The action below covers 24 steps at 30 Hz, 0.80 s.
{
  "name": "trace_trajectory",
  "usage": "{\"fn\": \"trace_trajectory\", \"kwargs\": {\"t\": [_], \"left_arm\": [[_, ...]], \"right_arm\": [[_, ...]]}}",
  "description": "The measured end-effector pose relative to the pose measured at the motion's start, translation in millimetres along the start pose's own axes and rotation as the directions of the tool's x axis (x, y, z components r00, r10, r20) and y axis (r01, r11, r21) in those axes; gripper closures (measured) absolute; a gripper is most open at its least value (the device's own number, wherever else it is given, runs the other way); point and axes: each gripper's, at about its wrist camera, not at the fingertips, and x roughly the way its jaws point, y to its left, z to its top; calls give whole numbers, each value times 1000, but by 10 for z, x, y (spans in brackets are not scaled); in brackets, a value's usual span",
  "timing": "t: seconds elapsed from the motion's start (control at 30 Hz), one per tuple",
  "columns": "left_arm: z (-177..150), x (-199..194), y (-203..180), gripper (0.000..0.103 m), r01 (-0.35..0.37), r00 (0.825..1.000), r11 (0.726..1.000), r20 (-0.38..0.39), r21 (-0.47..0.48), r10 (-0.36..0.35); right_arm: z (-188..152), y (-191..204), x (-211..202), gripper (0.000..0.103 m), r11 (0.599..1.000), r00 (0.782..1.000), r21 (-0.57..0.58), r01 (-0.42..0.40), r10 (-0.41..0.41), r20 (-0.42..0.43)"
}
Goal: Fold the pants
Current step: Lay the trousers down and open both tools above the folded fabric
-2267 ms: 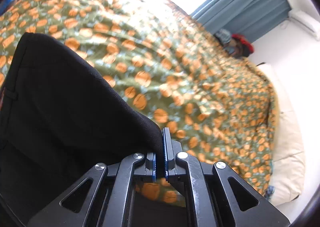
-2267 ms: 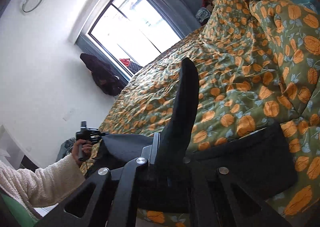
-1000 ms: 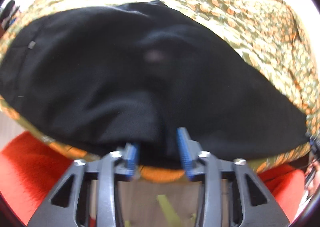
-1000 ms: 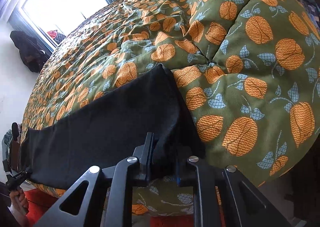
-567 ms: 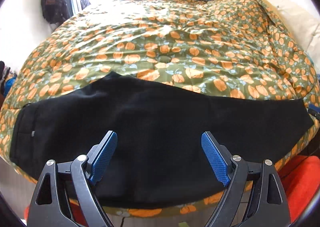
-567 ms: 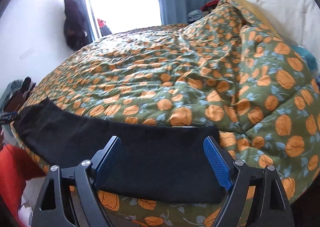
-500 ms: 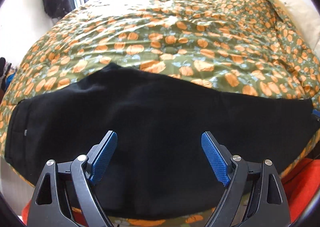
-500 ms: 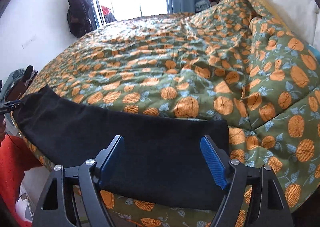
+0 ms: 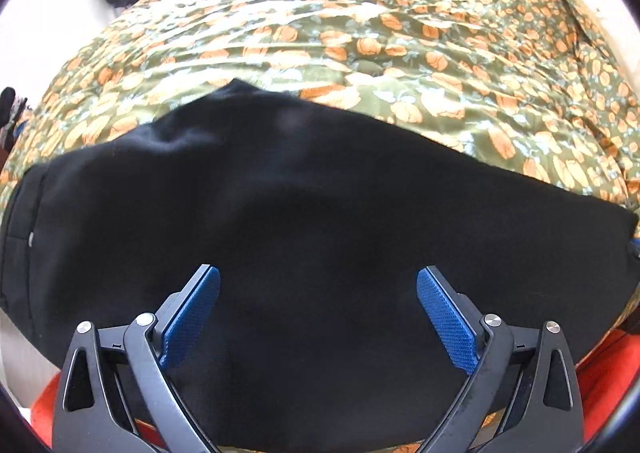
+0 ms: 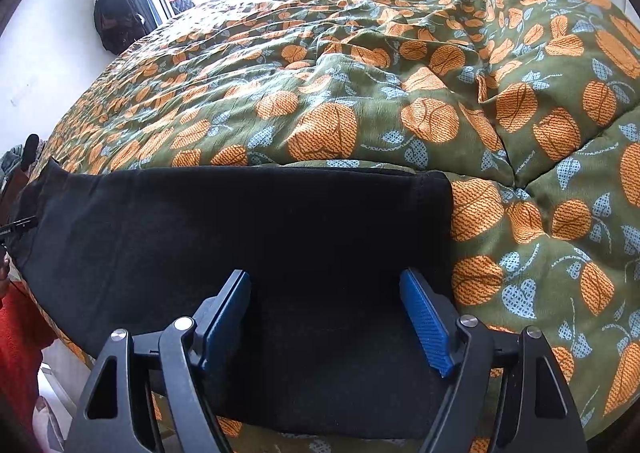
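The black pants (image 9: 304, 213) lie flat in a long band along the near edge of the bed, legs laid one on the other. In the left wrist view my left gripper (image 9: 318, 285) is open and empty, hovering over the middle of the pants, waistband at far left. In the right wrist view the pants (image 10: 248, 229) end in a straight hem near the right. My right gripper (image 10: 325, 289) is open and empty above that leg end.
The bed carries a green duvet with orange flowers (image 9: 400, 53), rumpled and raised at the right (image 10: 540, 93). An orange rug (image 9: 608, 369) lies on the floor below the bed edge. A window and dark hanging clothes (image 10: 114, 9) stand beyond the bed.
Both grippers let go of the pants and opened wide. The pants went from being held up to lying flat along the bed edge. Both grippers have since moved slightly closer to the cloth.
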Motion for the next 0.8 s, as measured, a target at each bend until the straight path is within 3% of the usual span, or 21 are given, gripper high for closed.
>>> {"fn": "trace_trajectory", "kwargs": {"t": [0.1,0.2,0.27,0.4,0.47,0.57,0.67,0.8], "left_arm": [[84,21,57,3,-33,999,999,5,-5,33],[45,236,241,8,-103,990,993,-103,-64,96],[25,181,220,18,-50,994,995,-103,-91,40],[114,-109,-441,13,57,998,993,-20,105,-55],[193,-193,-883,7,113,993,970,-13,216,-113],[329,-133,-1484,7,182,983,932,-51,314,-175],[499,90,-1943,7,167,986,916,-80,365,-148],[641,407,-2291,7,126,990,923,-107,363,-93]], "right_arm": [[2,6,4,25,1000,1000,-1,-1,1,2],[-3,2,7,25,1000,1000,1,-6,6,6],[-3,2,12,23,1000,1000,-2,-6,6,5],[7,21,29,18,1000,1000,-10,-9,9,3],[17,39,45,16,1000,1000,-16,-4,4,3],[21,74,62,14,1000,1000,-28,7,-7,2],[18,76,60,14,1000,1000,-24,1,-1,4],[18,87,65,14,1000,1000,-26,1,-1,5]]}}
